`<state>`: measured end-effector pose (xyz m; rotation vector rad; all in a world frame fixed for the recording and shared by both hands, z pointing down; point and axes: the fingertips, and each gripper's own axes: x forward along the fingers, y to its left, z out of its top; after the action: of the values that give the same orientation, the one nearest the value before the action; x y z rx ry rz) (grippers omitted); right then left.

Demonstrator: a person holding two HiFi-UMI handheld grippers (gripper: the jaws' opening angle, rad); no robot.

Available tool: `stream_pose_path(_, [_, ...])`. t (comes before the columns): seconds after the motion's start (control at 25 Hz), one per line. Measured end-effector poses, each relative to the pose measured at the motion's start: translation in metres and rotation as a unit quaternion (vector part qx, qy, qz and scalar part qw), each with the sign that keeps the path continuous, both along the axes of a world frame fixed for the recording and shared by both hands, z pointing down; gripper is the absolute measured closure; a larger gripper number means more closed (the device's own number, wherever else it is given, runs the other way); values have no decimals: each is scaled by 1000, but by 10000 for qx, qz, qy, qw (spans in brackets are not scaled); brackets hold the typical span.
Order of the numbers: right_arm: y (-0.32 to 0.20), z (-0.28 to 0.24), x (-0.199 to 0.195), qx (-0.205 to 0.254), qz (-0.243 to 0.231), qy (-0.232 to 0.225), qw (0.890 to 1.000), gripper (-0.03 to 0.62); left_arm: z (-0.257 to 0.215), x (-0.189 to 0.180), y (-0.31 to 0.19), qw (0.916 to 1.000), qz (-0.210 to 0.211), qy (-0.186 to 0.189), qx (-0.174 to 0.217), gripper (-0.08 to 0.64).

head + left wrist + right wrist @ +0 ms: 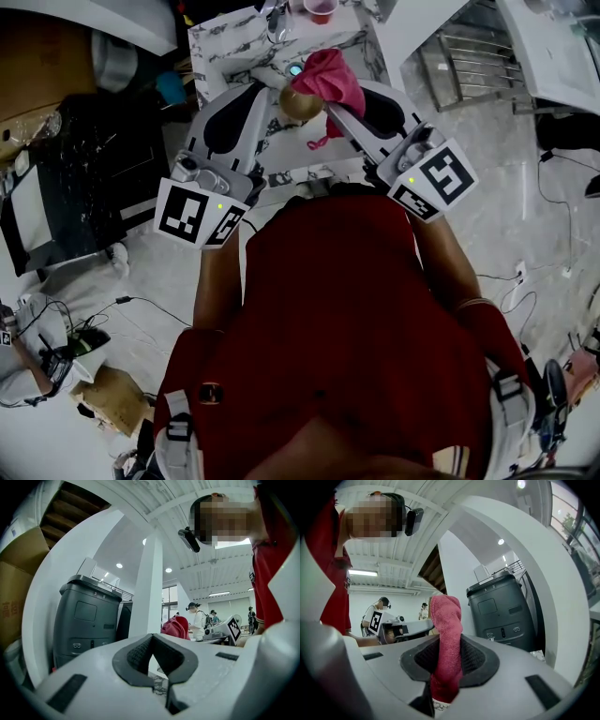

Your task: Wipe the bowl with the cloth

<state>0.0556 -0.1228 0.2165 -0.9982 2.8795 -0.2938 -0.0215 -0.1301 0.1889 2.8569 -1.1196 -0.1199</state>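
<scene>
The right claw point(447, 660) is clamped on the pink cloth point(445, 616). The left claw point(153, 660) is closed together and empty. The tan bowl point(300, 103) shows just beside the cloth, over the marble table point(225, 42).

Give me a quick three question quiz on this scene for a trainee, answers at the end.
1. True or false: the right gripper holds nothing.
2. What colour is the cloth?
3. In the head view, the bowl shows: A, beside the cloth; B, on the floor; C, under the table.
Key: 1 false, its jaws are shut on the cloth; 2 red-pink; 3 A.
</scene>
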Motion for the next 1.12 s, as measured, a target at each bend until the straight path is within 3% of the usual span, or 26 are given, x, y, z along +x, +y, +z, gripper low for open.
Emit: stream_pose_path(1.12, [14,1,-2,17,104,18,9999,500,-4,10,16,9995,259,143,56,554])
